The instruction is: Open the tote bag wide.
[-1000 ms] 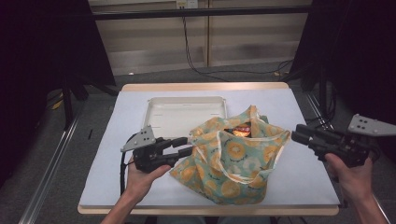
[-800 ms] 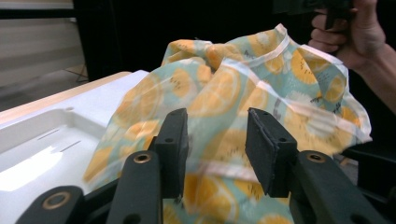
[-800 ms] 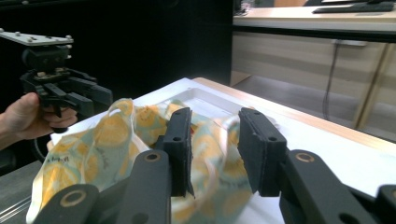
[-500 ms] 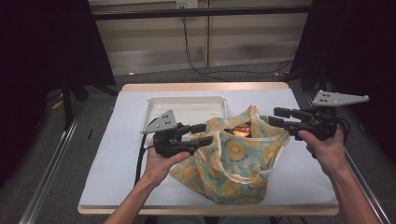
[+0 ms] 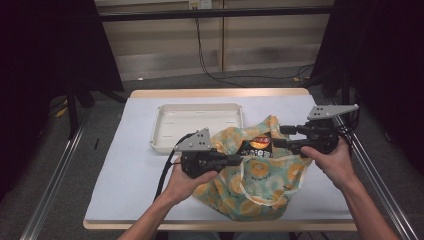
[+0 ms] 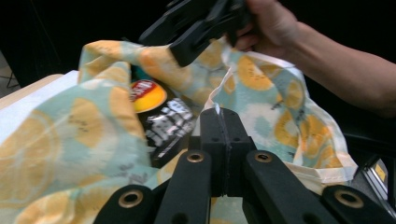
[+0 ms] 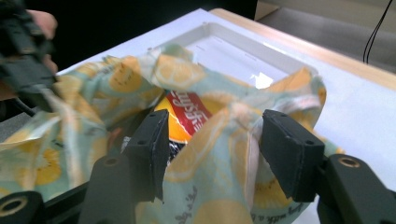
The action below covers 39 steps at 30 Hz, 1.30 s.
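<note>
The step in hand looks like opening the bag (image 5: 252, 172) to get at what is inside. The bag, a cloth tote with an orange-slice print, lies slumped on the table (image 5: 125, 165) just in front of a white tray (image 5: 165, 131), its mouth turned up and partly gaping. A dark snack packet (image 6: 161, 116) with an orange and red label shows in the opening.

The left gripper (image 5: 239, 160) comes in from the bag's left edge. Its jaws have just been closing and are now pressed together; in the left gripper view a thin fold of the bag's rim or white strap seems caught between them at the tips, though the cloth there is hard to make out.

The right gripper (image 5: 280, 136) reaches in from the far right rim. Its jaws have just been opening and stand well spread, with a ridge of bag cloth (image 7: 219, 140) rising between them; the pads do not press on it.

Next, I judge that the right jaws need to close on that ridge of the rim, opposite the left grip, and the two hands then draw apart to widen the mouth. The cloth is limp, so the right jaws must take enough of it, and not the packet beneath.
</note>
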{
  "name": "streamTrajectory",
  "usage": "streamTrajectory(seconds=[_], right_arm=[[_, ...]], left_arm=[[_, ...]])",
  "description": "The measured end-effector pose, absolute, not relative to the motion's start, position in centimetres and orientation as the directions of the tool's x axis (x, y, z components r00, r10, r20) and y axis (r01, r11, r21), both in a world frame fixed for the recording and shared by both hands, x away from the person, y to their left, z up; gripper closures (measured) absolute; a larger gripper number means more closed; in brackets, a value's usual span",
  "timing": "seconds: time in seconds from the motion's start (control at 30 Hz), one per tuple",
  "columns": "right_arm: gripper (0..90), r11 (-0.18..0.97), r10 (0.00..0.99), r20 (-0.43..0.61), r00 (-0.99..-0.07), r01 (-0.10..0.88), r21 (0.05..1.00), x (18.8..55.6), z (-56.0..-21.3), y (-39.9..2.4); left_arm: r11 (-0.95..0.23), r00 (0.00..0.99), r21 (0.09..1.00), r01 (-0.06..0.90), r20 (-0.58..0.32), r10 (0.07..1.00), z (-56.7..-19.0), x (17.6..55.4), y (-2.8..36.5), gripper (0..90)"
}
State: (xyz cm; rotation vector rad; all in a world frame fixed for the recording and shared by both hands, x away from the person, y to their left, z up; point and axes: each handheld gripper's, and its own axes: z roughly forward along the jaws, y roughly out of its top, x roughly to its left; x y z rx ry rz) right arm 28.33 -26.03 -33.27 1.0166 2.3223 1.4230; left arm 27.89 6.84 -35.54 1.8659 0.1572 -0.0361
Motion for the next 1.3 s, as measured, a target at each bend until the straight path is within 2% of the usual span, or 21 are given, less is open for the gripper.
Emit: streamTrajectory(seconds=[0.13,0.17,0.2,0.33,0.37,0.57,0.6,0.7,0.87,1.0,1.03,1.1,1.17,1.3], right_arm=[[48.3,0.284,0.671,0.162,-0.724,0.453,0.845,28.5,-34.2,-26.0],[62.9,0.274,0.674,0.168,-0.720,0.454,0.848,28.6,-34.6,-26.2],[68.9,0.269,0.670,0.169,-0.723,0.449,0.852,28.6,-34.7,-26.3],[87.1,0.245,0.661,0.179,-0.729,0.434,0.867,28.7,-35.0,-26.9],[89.2,0.234,0.665,0.179,-0.725,0.430,0.872,28.7,-35.1,-27.1],[90.0,0.197,0.704,0.166,-0.690,0.415,0.888,28.8,-35.4,-28.0],[90.0,0.163,0.728,0.176,-0.662,0.417,0.894,29.0,-35.6,-28.8],[90.0,0.144,0.726,0.193,-0.660,0.420,0.896,29.2,-36.2,-29.5],[90.0,0.192,0.762,0.124,-0.635,0.405,0.894,28.6,-36.7,-29.0],[90.0,0.174,0.768,0.120,-0.629,0.385,0.906,27.9,-36.4,-29.5],[90.0,0.169,0.782,0.116,-0.613,0.387,0.906,27.4,-36.3,-29.9],[90.0,0.163,0.792,0.112,-0.599,0.385,0.908,27.1,-36.5,-30.5],[90.0,0.149,0.796,0.132,-0.591,0.401,0.904,26.9,-36.8,-31.2],[89.7,0.148,0.813,0.132,-0.567,0.421,0.895,26.3,-37.3,-32.4]], left_arm=[[-0.306,0.993,0.945,0.115,-0.103,0.055,-35.5,26.7,6.7,90.0],[-0.325,0.995,0.940,0.101,-0.095,0.035,-35.6,25.8,6.7,90.0],[-0.337,0.995,0.936,0.098,-0.096,0.023,-35.7,25.3,6.7,90.0],[-0.357,0.994,0.930,0.093,-0.108,-0.024,-36.6,23.6,6.5,90.0],[-0.367,0.993,0.926,0.089,-0.109,-0.035,-36.8,23.3,6.4,90.0],[-0.399,0.987,0.913,0.081,-0.128,-0.093,-38.1,21.6,6.2,90.0],[-0.409,0.987,0.909,0.073,-0.124,-0.101,-38.4,21.2,6.3,90.0],[-0.432,0.988,0.898,0.085,-0.132,-0.081,-39.2,20.6,6.7,90.0],[-0.427,0.984,0.896,0.123,-0.167,-0.066,-40.3,20.8,6.8,90.0],[-0.413,0.982,0.900,0.139,-0.179,-0.059,-40.5,21.2,6.9,89.6],[-0.417,0.983,0.898,0.142,-0.178,-0.048,-40.4,21.3,6.9,83.8],[-0.396,0.983,0.906,0.153,-0.179,-0.031,-40.2,21.5,7.1,80.6],[-0.387,0.986,0.911,0.143,-0.165,-0.022,-39.7,21.8,7.3,73.2],[-0.342,0.987,0.927,0.156,-0.163,0.006,-38.6,22.6,8.3,69.8]])
